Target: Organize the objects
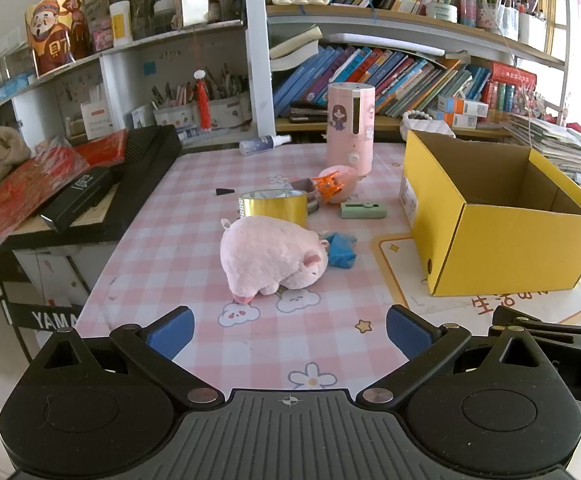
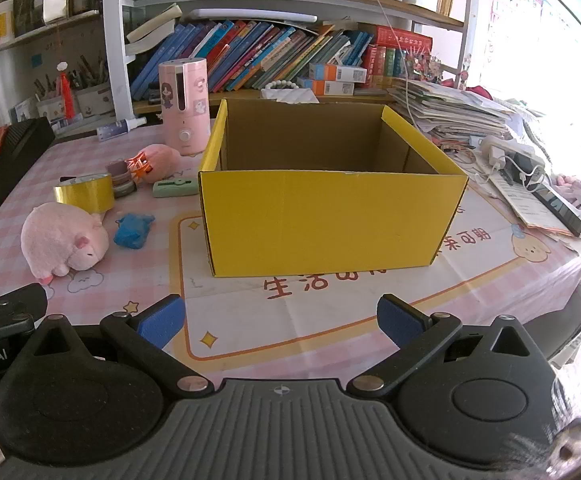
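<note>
An open yellow cardboard box (image 2: 330, 220) stands on the pink checked tablecloth, also in the left wrist view (image 1: 502, 240); no object shows inside it. Left of it lie a pink plush pig (image 1: 270, 258) (image 2: 64, 240), a blue crumpled item (image 1: 342, 250) (image 2: 132, 230), a gold tape roll (image 1: 274, 206) (image 2: 84, 192), a green flat case (image 1: 362, 210) (image 2: 174, 188), an orange claw clip (image 1: 328, 188) (image 2: 138, 166) against a pink round toy (image 1: 340, 178) (image 2: 162, 158). My left gripper (image 1: 290, 332) is open, empty, just short of the pig. My right gripper (image 2: 282, 320) is open, empty, facing the box.
A tall pink cylinder device (image 1: 350, 128) (image 2: 184, 106) and a spray bottle (image 1: 264, 144) stand at the back. Bookshelves (image 2: 270, 52) line the far edge. A black keyboard (image 1: 142, 176) with red packets is on the left. Papers and chargers (image 2: 522, 168) pile on the right.
</note>
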A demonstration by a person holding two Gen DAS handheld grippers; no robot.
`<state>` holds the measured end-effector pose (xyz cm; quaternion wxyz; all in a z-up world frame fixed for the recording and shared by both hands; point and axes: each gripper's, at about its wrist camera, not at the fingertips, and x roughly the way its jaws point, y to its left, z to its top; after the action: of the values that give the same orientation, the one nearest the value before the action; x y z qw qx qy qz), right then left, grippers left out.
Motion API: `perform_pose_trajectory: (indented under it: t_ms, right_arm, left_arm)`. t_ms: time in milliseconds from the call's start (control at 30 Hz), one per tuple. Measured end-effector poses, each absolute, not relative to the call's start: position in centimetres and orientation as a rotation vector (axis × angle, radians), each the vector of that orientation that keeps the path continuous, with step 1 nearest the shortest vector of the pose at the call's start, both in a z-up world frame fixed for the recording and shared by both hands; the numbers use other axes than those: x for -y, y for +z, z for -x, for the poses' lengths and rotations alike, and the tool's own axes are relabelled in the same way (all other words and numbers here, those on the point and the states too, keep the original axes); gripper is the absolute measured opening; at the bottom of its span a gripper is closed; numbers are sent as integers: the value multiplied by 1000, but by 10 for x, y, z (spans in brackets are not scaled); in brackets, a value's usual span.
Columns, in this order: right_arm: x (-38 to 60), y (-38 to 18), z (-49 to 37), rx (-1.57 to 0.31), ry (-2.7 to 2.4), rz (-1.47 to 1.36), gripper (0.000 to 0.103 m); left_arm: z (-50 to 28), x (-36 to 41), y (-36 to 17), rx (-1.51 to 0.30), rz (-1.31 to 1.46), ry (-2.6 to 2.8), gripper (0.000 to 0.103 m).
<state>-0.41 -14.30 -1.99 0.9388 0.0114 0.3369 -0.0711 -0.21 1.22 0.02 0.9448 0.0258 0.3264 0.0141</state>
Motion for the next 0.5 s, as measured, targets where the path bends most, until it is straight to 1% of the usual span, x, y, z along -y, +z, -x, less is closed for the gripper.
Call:
perform_pose_trajectory:
  t_ms: [500]
  right_arm:
    - [134,-23,-5,-698,-140,-14,103]
  left_arm:
    - [-8,-21,-6,-678,-41,27,103]
